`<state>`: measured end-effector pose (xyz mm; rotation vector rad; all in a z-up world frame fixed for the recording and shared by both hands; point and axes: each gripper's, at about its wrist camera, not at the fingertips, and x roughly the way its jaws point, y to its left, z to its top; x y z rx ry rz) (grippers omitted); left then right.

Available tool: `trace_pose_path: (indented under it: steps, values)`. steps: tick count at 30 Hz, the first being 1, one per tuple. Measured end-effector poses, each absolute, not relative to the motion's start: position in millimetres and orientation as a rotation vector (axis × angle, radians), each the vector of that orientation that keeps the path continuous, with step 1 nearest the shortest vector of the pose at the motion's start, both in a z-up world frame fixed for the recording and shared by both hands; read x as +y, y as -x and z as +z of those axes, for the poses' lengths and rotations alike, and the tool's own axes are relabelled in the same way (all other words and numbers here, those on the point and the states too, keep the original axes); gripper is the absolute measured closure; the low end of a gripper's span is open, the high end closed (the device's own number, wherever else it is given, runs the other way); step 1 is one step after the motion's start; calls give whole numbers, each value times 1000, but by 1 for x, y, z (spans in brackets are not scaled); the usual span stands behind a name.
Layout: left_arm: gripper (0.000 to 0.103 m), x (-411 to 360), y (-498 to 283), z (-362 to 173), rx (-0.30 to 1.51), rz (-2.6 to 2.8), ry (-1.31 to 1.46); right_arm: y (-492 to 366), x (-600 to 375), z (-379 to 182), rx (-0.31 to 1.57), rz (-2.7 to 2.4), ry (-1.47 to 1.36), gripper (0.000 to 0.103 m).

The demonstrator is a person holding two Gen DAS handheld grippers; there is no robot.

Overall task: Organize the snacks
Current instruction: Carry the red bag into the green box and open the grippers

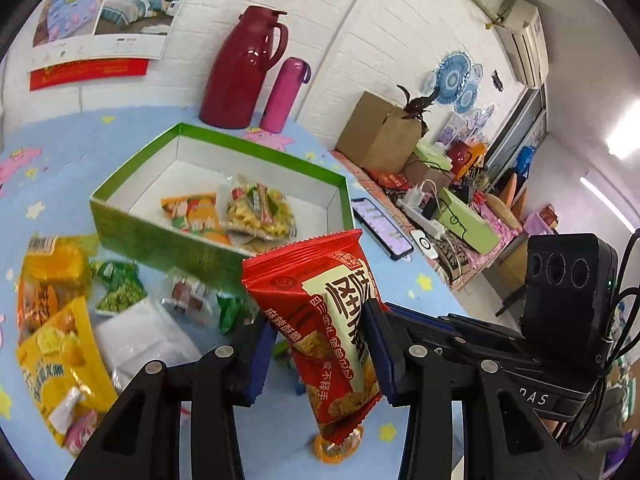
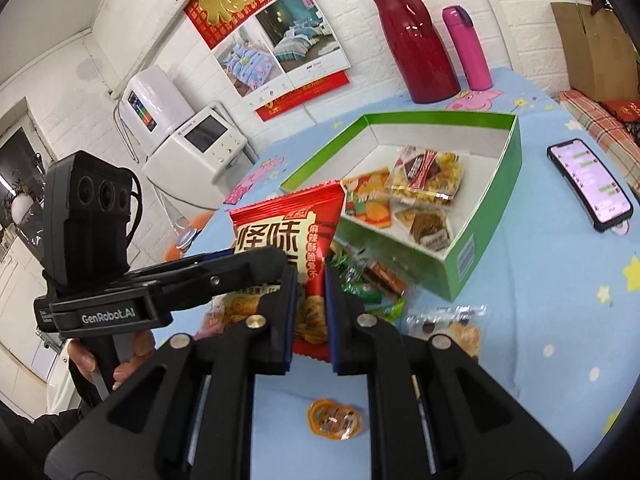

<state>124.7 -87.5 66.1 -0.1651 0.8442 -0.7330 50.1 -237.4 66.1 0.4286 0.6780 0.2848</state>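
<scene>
Both my left hand-held gripper (image 1: 320,344) and right hand-held gripper (image 2: 311,312) are clenched on one red snack packet (image 2: 286,236), lifted above the blue tabletop (image 2: 560,320). The green box (image 2: 480,248) sits at one o'clock, snacks inside.

Black tool (image 2: 311,316) frames, blue pads (image 2: 330,312), silver screws (white "GenRobot.AI" lettering).

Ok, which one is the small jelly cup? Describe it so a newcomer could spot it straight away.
Start at the green box on the blue tablecloth, then come toward the camera past the loose snack packets beside it. The jelly cup lies alone on bare cloth, below the red packet. Unlike the flat packets nearby, it is a small, round, orange, see-through cup.
</scene>
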Motion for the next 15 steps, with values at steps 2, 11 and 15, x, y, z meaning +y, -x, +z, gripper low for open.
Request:
trace_pose_path:
  steps: [2,11,15]
  values:
    - [60,-95,-141,72,839,-749,172,-59,-246,72,653,269,-427,88]
    - [60,-131,-195,71,846,-761,128,-99,-287,63,636,220,-476,88]
    - [60,-142,-216,59,881,-756,120,-114,-301,52,652,206,-495,88]
